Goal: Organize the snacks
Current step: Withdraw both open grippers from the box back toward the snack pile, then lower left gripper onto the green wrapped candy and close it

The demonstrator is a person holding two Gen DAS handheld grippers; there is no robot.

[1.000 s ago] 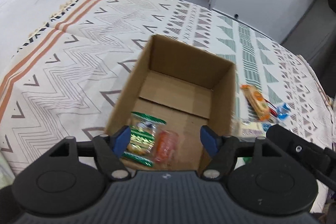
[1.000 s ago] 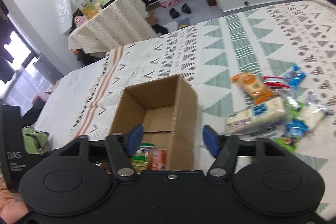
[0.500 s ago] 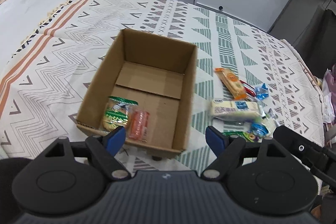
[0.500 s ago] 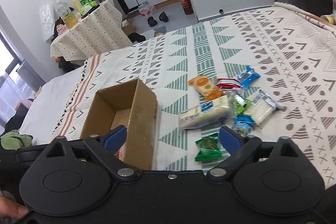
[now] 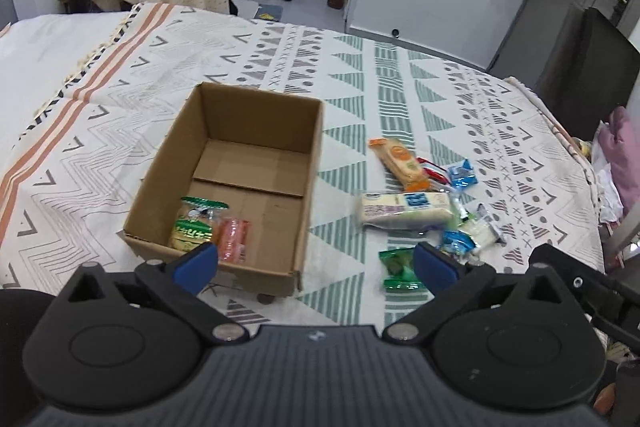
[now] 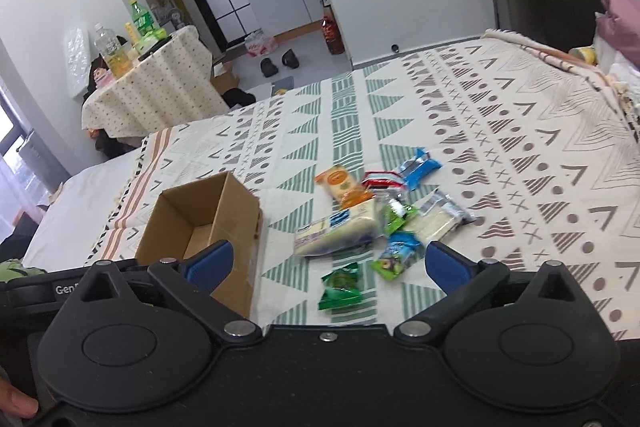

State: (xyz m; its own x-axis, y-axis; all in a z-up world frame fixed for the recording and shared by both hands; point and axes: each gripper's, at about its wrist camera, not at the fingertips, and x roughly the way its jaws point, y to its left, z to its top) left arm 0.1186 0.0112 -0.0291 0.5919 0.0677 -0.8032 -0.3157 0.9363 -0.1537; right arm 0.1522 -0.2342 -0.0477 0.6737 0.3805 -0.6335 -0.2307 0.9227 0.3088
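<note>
Both my grippers have pulled back from the cardboard box (image 5: 240,183), the left gripper (image 5: 316,263) and right gripper (image 6: 326,265) just opened wide and empty, so I judge the loose snacks (image 6: 372,223) on the bedspread (image 6: 520,131) come next.

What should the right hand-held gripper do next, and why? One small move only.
Probably lower the right hand-held gripper onto the green packet. Its jaws, just opened wide, hold nothing; that packet lies loose on the bedspread, nearest the fingertips, beside the cardboard box.
</note>
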